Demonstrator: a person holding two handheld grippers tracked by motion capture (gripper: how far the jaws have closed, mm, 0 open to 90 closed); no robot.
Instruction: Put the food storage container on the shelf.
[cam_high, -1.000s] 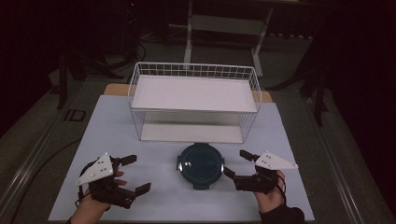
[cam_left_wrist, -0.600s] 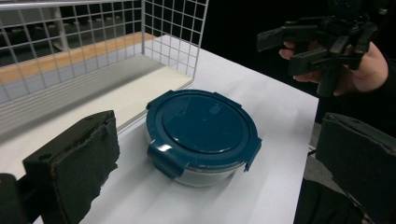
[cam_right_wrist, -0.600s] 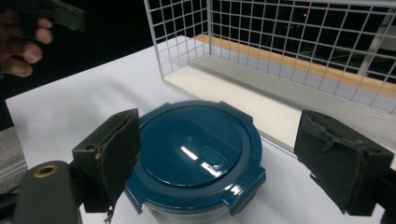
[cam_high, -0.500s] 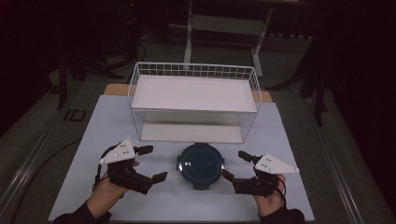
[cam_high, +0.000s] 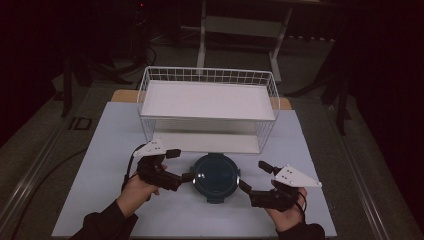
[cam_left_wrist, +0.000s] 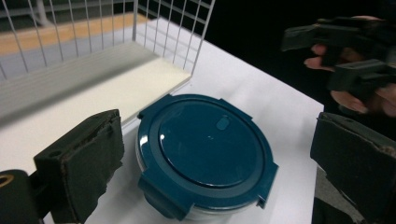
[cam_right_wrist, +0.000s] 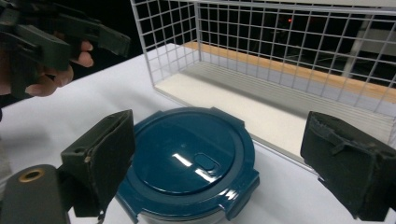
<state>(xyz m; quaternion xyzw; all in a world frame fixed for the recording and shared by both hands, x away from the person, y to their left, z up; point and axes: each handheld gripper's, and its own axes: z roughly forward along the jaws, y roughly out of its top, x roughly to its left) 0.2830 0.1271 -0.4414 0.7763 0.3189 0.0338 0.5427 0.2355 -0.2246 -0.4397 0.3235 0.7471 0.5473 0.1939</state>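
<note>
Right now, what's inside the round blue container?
Cannot tell. The blue container has its lid on, clips down, covering the inside. On top there is just a small vent tab. Both tongs, left and right, are open beside it.

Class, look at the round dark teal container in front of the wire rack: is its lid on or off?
On. The round dark teal container has its lid seated flat, with the clip tabs folded down over the rim in both gripper views.
</note>
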